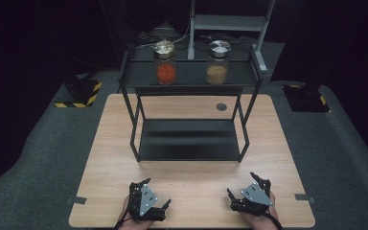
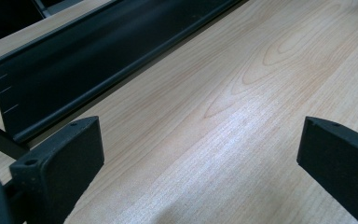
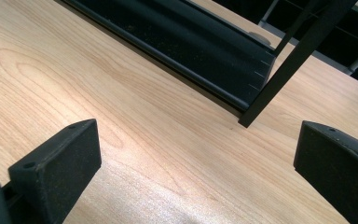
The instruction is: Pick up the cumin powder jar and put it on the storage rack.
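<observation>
On the rack's top shelf [image 1: 139, 74], well beyond the left hand-held gripper [image 1: 151, 197], stand the red-filled jar [image 1: 165, 63] and tan-filled jar [image 1: 217, 62]: likely heavy, slippery, fragile glass, best gripped around the body. Both it and the right hand-held gripper [image 1: 246, 187] rest released on the desk [image 1: 196, 175].

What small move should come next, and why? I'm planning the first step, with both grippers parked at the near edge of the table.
Probably raise the left gripper forward toward the jar with red contents on the rack's top shelf. Both it and the right gripper stand open and empty over bare table, far from both this jar and the jar with tan contents, and the red one sits on the left gripper's side.
</observation>
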Tool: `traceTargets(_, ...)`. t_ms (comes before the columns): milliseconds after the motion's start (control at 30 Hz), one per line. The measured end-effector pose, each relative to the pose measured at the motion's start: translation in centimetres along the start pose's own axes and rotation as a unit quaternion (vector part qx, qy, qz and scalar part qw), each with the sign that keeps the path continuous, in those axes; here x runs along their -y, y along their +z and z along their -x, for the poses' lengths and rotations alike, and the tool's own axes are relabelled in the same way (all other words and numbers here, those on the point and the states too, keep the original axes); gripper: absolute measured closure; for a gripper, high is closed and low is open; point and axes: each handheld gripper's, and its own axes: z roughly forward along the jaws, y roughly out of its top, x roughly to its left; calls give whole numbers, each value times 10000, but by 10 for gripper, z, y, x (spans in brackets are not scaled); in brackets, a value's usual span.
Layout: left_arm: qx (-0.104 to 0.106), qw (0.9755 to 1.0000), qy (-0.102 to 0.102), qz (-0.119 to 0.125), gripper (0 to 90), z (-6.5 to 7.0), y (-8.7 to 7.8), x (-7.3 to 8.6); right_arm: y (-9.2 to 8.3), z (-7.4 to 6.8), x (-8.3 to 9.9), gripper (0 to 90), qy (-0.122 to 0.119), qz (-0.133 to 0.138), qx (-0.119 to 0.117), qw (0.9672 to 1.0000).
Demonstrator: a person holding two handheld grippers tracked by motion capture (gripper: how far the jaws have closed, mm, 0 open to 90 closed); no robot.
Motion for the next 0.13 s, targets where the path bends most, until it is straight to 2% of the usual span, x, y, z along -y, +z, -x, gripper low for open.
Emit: traceTargets(133,-8,10000,4,0,8,0,0,0,1,-1,-2,0,-63,-47,-19,10000)
